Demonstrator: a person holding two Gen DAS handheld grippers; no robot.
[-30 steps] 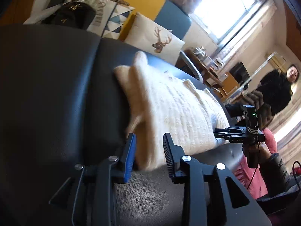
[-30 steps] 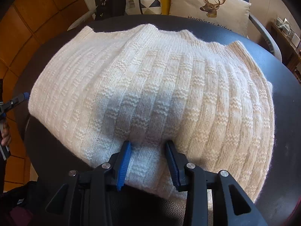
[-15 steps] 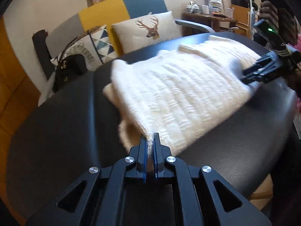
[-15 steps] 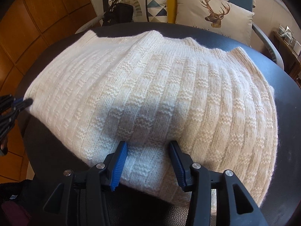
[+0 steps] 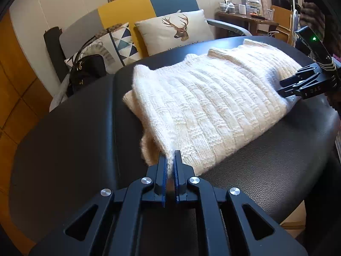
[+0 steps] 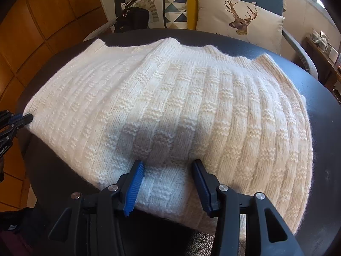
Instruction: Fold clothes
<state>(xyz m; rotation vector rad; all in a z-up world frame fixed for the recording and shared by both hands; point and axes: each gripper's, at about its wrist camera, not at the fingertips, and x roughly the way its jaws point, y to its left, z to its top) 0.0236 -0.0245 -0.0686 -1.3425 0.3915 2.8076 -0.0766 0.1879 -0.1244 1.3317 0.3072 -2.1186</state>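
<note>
Left claw (image 5: 169,162) is pinched tight on a corner of the cream knit sweater (image 5: 208,111), right claw (image 6: 168,170) spread wide w/ its tips over the near edge (not gripping afaict). Sweater lies folded on the black table (image 5: 68,132), deer pillow (image 6: 238,19) behind.

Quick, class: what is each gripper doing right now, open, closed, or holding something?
Left gripper: closed on a corner of the white sweater.
Right gripper: open, holding nothing.
</note>
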